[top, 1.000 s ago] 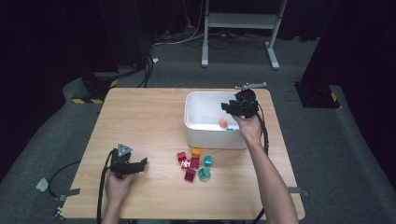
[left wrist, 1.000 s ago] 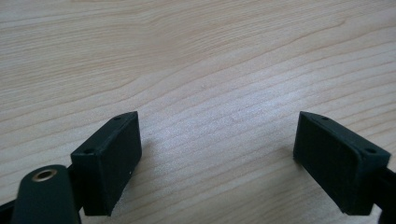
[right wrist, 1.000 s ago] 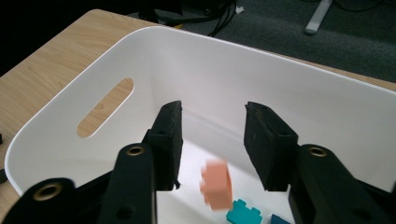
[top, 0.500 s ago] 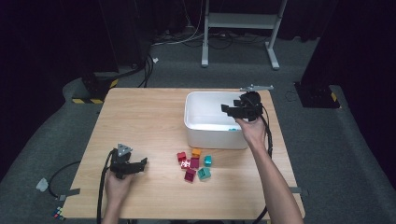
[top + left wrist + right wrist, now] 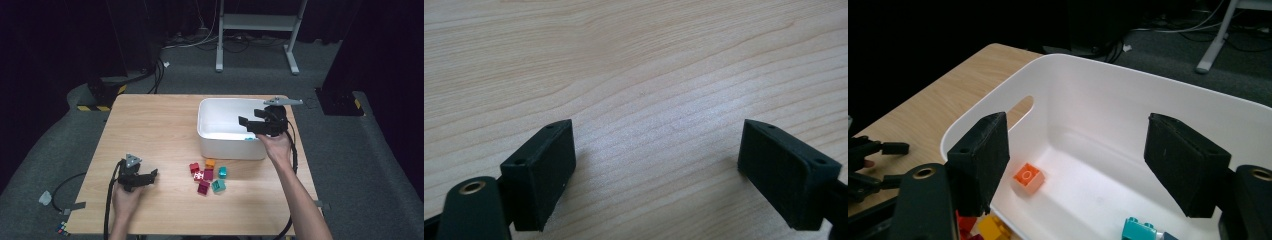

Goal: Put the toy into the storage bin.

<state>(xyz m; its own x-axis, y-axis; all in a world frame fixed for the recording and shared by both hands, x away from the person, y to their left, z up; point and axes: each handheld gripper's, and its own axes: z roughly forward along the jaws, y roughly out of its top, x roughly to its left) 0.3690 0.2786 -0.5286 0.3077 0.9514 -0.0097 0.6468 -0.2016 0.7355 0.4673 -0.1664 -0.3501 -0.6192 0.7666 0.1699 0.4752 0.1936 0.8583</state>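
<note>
Orange brick (image 5: 1028,177) now out of right claw (image 5: 1088,165).

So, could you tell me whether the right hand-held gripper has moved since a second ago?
Yes. The right hand-held gripper has drifted slightly right over the white bin, its jaws just opening, nothing between them.

No writing, label, brand or number can be read on anything here.
</note>
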